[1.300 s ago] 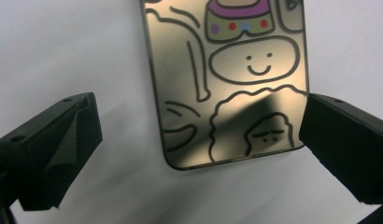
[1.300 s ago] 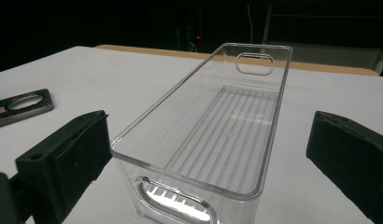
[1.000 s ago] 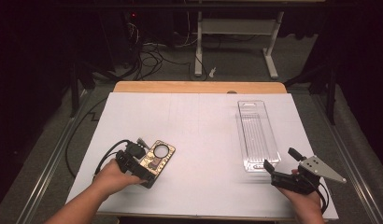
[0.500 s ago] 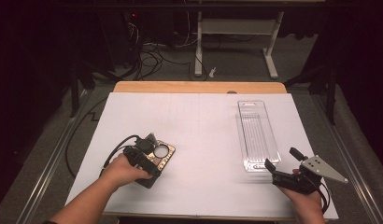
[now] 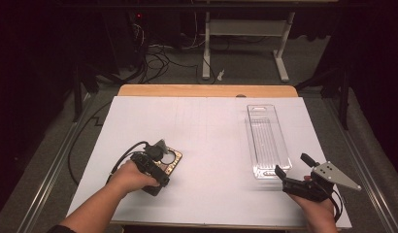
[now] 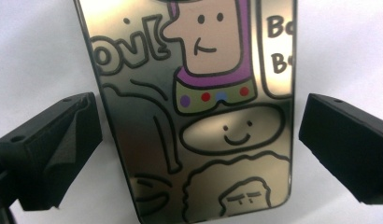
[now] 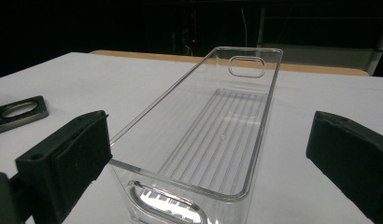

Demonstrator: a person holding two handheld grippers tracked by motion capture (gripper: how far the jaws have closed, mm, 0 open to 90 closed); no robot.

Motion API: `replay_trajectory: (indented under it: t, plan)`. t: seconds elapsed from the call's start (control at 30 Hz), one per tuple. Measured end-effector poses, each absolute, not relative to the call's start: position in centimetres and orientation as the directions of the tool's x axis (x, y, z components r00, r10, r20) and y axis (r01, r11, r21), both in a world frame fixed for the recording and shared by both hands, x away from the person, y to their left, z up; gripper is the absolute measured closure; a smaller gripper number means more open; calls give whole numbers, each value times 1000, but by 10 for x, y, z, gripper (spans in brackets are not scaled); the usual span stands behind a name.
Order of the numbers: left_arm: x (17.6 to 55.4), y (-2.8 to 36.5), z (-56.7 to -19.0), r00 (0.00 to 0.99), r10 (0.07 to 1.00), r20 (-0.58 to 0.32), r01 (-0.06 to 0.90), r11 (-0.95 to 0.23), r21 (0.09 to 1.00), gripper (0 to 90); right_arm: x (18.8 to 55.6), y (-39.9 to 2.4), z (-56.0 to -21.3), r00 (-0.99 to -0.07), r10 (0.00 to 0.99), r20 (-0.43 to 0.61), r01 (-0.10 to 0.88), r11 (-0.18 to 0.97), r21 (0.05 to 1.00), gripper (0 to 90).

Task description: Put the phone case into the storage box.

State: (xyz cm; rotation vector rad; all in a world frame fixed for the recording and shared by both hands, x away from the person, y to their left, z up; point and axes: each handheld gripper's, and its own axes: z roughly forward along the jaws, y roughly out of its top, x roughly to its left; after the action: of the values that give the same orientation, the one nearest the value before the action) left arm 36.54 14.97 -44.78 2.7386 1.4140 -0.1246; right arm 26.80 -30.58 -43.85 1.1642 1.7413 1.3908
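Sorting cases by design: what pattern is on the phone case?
Gold phone case with black-outlined cartoon doodles, purple accents; clearest in left gripper view.

Phone case (image 6: 199, 121): reflective gold-bronze surface, black-outlined cartoon faces and lettering; one figure, upper centre of the left gripper view, has a peach face, purple hood and green collar with purple, red and blue dots. Bin (image 7: 213, 140): colourless transparent plastic, ribbed floor. Table cover (image 5: 207, 141): plain white. Gripper jaws: matte black.

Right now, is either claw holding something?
No. The left gripper straddles the phone case, jaws open. The right gripper is open before the clear bin.
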Motion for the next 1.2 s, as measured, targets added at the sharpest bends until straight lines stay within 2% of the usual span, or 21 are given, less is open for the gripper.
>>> replay_trajectory:
  t: [0.43,0.6,1.03,1.2]
  plan:
    - [366,147,-450,569,817,-92,821,-570,8,8,268,-306,-438,-418,907,57,251,55,966,4]
    - [365,145,-449,566,822,-63,824,-566,5,40,268,-306,-438,-417,907,55,252,57,966,4]
    - [367,144,-450,557,828,-60,829,-559,-7,66,268,-305,-438,-414,909,49,252,63,966,4]
    - [368,147,-448,555,829,-67,831,-557,-1,110,268,-305,-439,-414,909,49,254,64,965,4]
